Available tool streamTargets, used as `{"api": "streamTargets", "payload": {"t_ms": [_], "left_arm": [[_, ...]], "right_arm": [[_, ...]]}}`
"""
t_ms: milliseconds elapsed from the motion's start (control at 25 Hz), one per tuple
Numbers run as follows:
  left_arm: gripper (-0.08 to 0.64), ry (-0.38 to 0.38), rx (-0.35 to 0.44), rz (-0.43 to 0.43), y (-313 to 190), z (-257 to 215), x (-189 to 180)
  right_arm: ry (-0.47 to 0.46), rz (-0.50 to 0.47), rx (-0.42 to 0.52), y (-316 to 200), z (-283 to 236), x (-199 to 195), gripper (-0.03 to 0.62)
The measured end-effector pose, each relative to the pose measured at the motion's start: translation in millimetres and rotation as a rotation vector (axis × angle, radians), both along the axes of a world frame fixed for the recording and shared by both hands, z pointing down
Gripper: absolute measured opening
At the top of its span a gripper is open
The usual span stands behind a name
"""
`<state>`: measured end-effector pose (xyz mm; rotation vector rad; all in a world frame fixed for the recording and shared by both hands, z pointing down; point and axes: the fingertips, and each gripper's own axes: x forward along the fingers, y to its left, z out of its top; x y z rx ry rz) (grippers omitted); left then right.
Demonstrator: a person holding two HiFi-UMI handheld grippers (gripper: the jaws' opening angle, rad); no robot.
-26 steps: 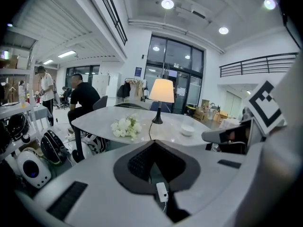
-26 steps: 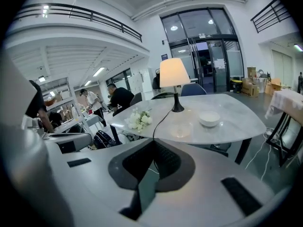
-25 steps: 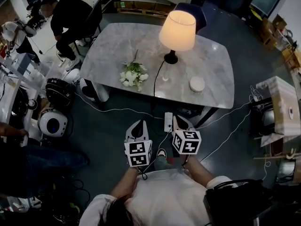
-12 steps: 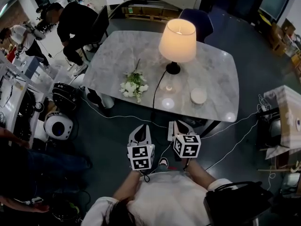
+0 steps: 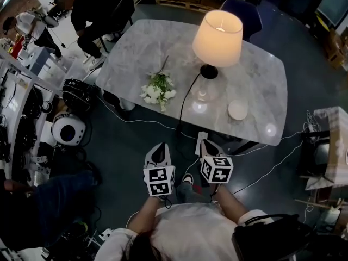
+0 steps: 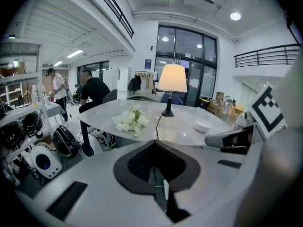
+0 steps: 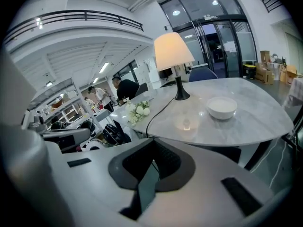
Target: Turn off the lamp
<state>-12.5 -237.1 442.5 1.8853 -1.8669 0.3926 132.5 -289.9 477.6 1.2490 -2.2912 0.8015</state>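
Grey marble tabletop fills the middle of the busy workshop below us, with a person in black clothes seated at its far left corner. On the table lies a bunch of white flowers. Our left gripper hangs short of the near edge, its jaws pressed together on nothing. Our right gripper is just beside it, likewise closed and empty. Well apart from both, a cream-shaded table lamp stands upright and glowing on the table's far half, and its thin black cord runs over the near edge. Near the lamp's right sits a small round white bowl.
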Motion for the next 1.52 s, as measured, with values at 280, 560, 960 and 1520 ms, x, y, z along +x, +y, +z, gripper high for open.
{"api": "streamTargets", "payload": {"t_ms": [280, 560, 960, 1520], "left_arm": [[-0.005, 0.024, -0.019, 0.032, -20.8, 12.0, -8.3], [-0.005, 0.059, -0.055, 0.033, -26.6, 30.1, -15.6], [-0.005, 0.095, -0.122, 0.032, -17.2, 79.9, -23.1], [-0.005, 0.142, -0.2, 0.002, -5.0, 204.8, -14.5]], "right_arm": [[0.018, -0.006, -0.038, -6.6, 8.9, -21.3, -0.002], [0.048, -0.039, -0.039, -11.0, 17.4, -35.5, -0.002], [0.06, -0.04, -0.089, -11.5, 62.6, -47.4, -0.002], [0.044, 0.022, -0.143, -8.0, 169.1, -37.7, -0.002]]}}
